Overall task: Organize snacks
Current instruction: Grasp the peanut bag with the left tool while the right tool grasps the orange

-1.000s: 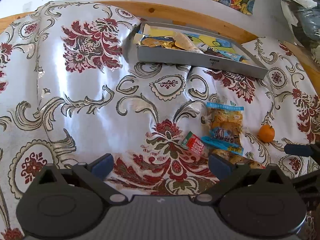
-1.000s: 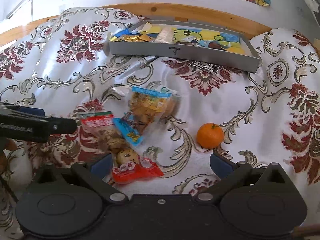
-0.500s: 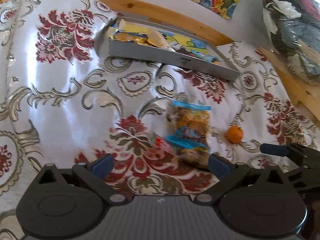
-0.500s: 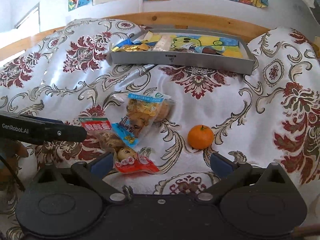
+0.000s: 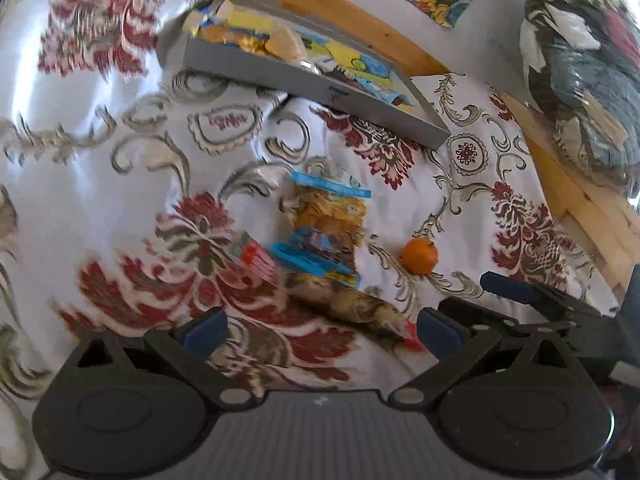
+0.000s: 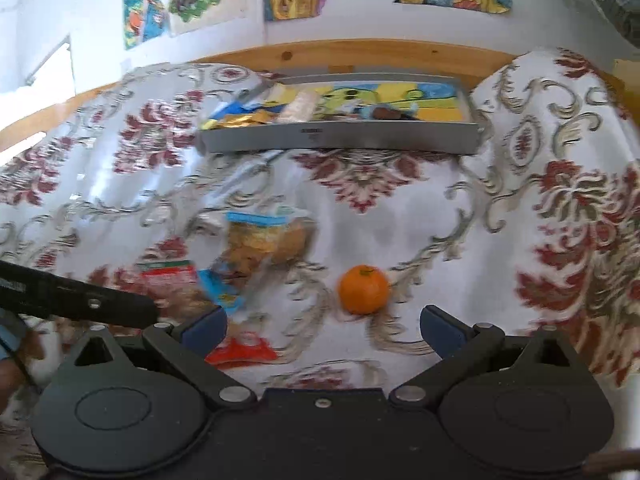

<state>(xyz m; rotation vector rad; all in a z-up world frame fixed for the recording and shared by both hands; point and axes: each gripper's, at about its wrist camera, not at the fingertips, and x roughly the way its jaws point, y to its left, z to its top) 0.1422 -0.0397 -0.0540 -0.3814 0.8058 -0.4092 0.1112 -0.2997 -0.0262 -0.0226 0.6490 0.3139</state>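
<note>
Orange fruit [image 6: 363, 289] sits loose near my wide-open, empty right claw [image 6: 322, 326]; my left claw [image 5: 320, 326], equally spread and empty, faces the packets [image 5: 326, 236], grey tray [image 6: 340, 138] waiting beyond.

Snack packets [image 5: 324, 236] heaped flat on cloth (blurred); orange [image 6: 363, 289] just beside; grey tray [image 6: 340, 140] holds more.
</note>
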